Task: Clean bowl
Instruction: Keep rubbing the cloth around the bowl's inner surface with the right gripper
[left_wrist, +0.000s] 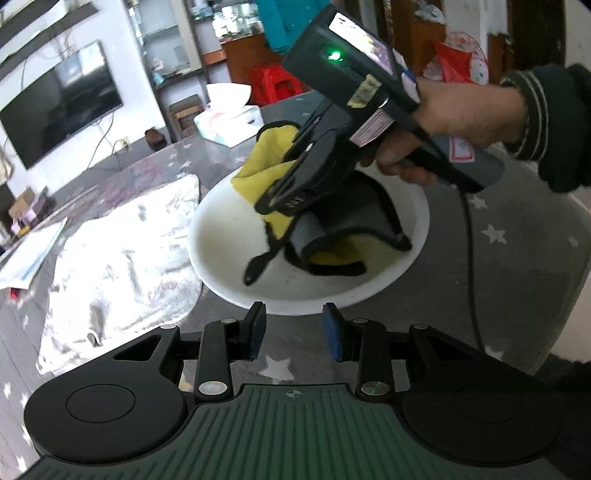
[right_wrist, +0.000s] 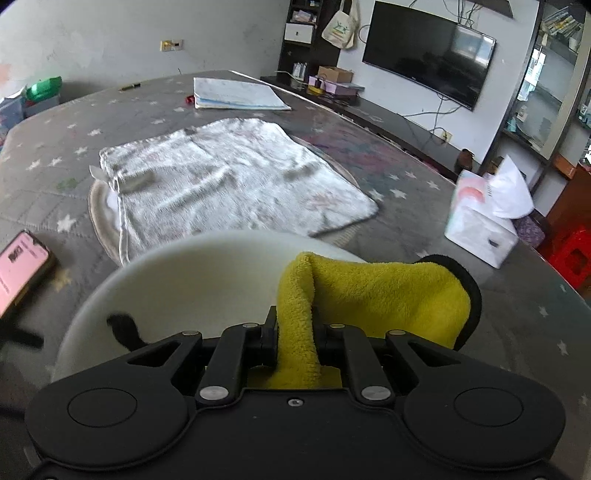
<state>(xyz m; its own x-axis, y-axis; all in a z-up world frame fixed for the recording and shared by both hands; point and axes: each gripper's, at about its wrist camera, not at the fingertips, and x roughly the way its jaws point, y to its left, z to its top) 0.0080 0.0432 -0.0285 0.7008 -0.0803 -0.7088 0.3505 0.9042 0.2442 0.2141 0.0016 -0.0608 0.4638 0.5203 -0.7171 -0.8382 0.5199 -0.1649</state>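
Observation:
A white bowl (left_wrist: 221, 236) (right_wrist: 184, 280) stands on the grey star-patterned table. A hand holds my right gripper (left_wrist: 264, 206) (right_wrist: 295, 332) down into it, shut on a yellow and grey cloth (left_wrist: 258, 170) (right_wrist: 369, 295) with black trim. The cloth hangs from the jaws and lies folded against the bowl's inner wall, with a black loop dangling lower. My left gripper (left_wrist: 294, 328) hovers just in front of the bowl's near rim. Its blue pads (left_wrist: 258, 332) stand apart with only table showing between them.
A white towel (left_wrist: 122, 251) (right_wrist: 229, 177) lies spread beside the bowl. A tissue box (left_wrist: 229, 122) (right_wrist: 480, 232) stands behind it. A phone (right_wrist: 20, 269) and a stack of papers (right_wrist: 236, 94) also lie on the table. The right gripper's cable (left_wrist: 471, 258) trails past the bowl.

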